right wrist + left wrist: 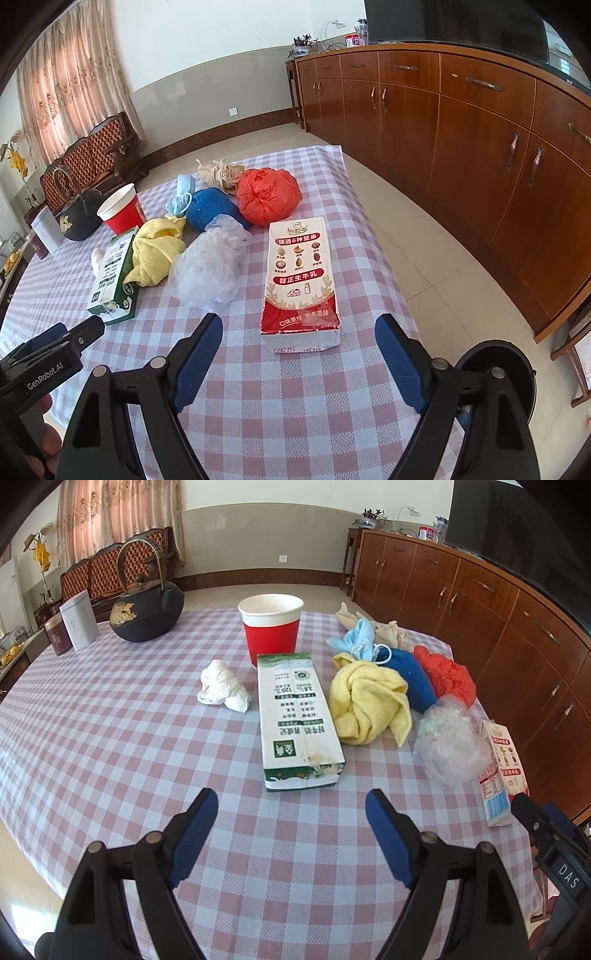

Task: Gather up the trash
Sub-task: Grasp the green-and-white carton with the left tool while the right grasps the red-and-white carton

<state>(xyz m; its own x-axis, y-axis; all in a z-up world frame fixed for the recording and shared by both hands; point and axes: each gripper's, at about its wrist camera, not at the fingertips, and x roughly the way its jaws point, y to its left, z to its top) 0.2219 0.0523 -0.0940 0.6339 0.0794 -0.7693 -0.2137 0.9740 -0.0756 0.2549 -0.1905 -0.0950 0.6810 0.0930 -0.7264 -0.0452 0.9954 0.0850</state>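
Table, checked cloth; trash lot, uncollected.

1. Green-and-white milk carton: lies flat at mid-table, short end toward the left gripper. Probably empty, so light; stiff card, smooth faces. Best taken across its narrow width.
2. Red-and-white nut-milk carton: flat near the table's right edge, just ahead of the right gripper. Same handling.
3. Crumpled tissue: left of the green carton; soft, weightless.
4. Clear plastic bag, orange bag, blue face mask: between the cartons and toward the far edge; limp, slippery film.
5. Red paper cup: upright behind the green carton; nothing visible inside; crushable.

Both tongs: jaws wide apart, holding nothing.
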